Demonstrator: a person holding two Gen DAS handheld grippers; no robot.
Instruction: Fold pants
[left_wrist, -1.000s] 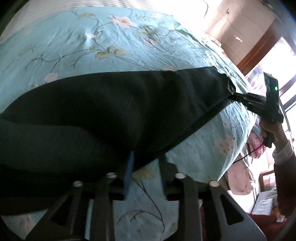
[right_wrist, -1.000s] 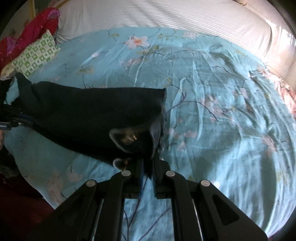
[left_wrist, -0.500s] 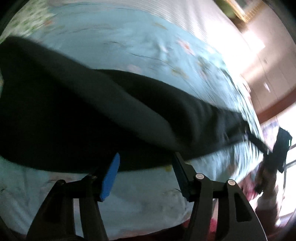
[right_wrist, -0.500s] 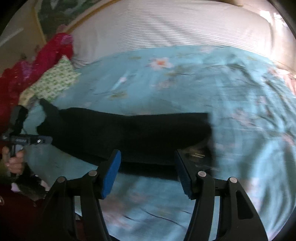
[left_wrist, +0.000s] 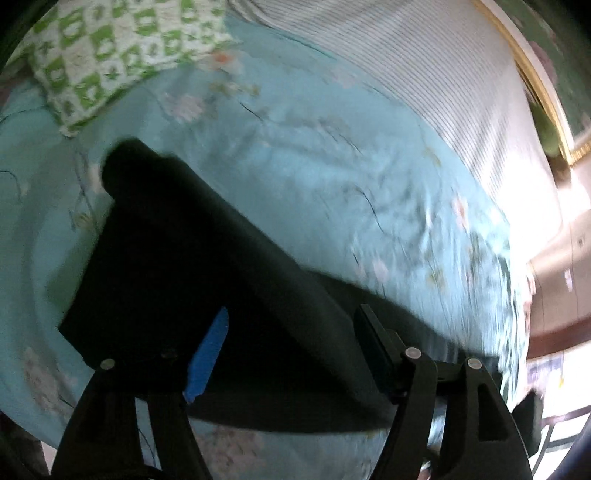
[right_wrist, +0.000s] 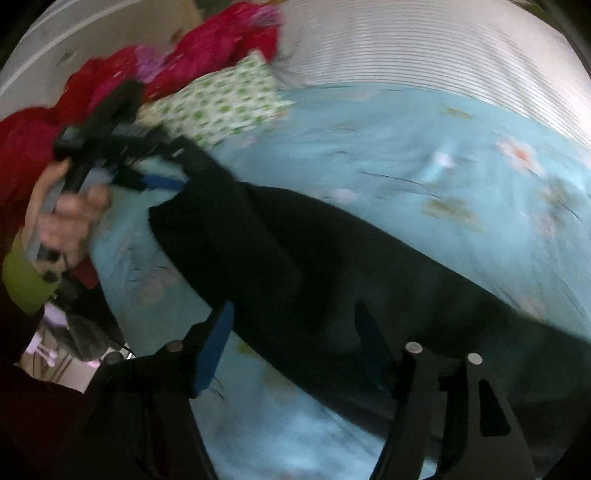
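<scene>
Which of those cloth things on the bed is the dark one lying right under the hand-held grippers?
The black pants, spread flat on the blue floral sheet; the green-checked cloth and the red pile lie farther off.

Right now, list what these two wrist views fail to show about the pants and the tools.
- Left wrist view: the pants run behind the left tool, so their near edge is hidden; their right end is lost in motion blur.
- Right wrist view: the pants are blurred, so fold lines cannot be read; their right end is cut off by the edge.
- Right wrist view: whether the distant left tool touches the cloth is smeared by blur.
- Both views: waistband or leg end cannot be told.
</scene>
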